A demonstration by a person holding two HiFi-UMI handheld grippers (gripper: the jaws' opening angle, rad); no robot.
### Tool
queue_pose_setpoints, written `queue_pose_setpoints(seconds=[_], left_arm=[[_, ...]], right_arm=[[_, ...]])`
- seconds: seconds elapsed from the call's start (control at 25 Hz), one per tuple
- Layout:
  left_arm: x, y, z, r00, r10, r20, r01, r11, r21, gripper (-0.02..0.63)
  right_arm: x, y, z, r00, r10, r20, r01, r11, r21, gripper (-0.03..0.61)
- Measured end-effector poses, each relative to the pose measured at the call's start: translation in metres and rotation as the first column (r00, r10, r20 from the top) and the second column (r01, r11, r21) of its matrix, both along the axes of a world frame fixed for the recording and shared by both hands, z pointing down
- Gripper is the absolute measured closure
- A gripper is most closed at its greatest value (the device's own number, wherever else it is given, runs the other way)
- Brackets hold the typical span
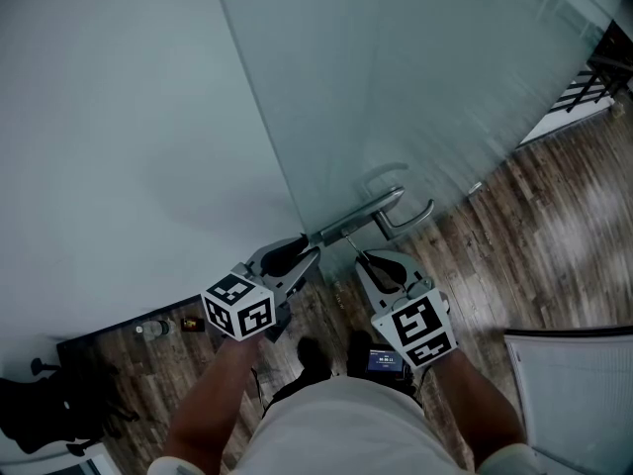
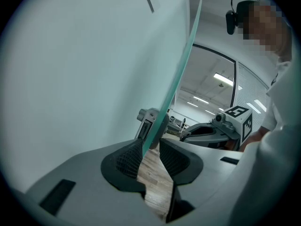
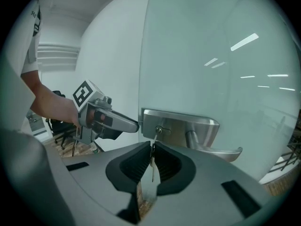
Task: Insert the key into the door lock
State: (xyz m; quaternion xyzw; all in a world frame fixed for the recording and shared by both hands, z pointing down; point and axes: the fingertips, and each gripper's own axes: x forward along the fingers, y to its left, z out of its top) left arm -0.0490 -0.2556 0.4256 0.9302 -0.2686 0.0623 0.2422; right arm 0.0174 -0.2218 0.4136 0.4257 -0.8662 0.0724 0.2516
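A frosted glass door (image 1: 415, 77) carries a steel lock plate (image 3: 188, 126) with a lever handle (image 3: 217, 150) and a round key cylinder (image 3: 158, 130). My right gripper (image 3: 152, 150) is shut on a small silver key (image 3: 152, 158). The key stands upright, with its tip right at the cylinder's keyhole. My left gripper (image 2: 149, 150) straddles the door's free edge (image 2: 176, 88) just below the lock case (image 2: 147, 122), and its fingertips pinch the glass. In the head view the left gripper (image 1: 309, 248) and right gripper (image 1: 364, 260) meet under the handle (image 1: 396, 216).
A white wall (image 1: 109, 137) adjoins the door on the left. On the wood floor (image 1: 524, 236) lie a small bottle (image 1: 153, 329) and a dark item (image 1: 190, 323). A black chair base (image 1: 40, 404) is at the lower left, a white panel (image 1: 579, 394) at the lower right.
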Motion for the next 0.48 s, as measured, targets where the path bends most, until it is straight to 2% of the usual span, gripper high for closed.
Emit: queue_pose_setpoints(seconds=[0.24, 0.48], left_arm=[[-0.0037, -0.0035, 0.0061, 1.0, -0.02, 0.016, 0.02, 1.0, -0.016, 0.488], [0.0031, -0.0033, 0.0093, 1.0, 0.013, -0.01, -0.014, 0.999, -0.05, 0.488]], right_arm=[[-0.0003, -0.0011, -0.0004, 1.0, -0.008, -0.024, 0.009, 1.0, 0.015, 0.551], [-0.0014, -0.0044, 0.0004, 0.998, -0.012, -0.055, 0.014, 1.0, 0.027, 0.551]])
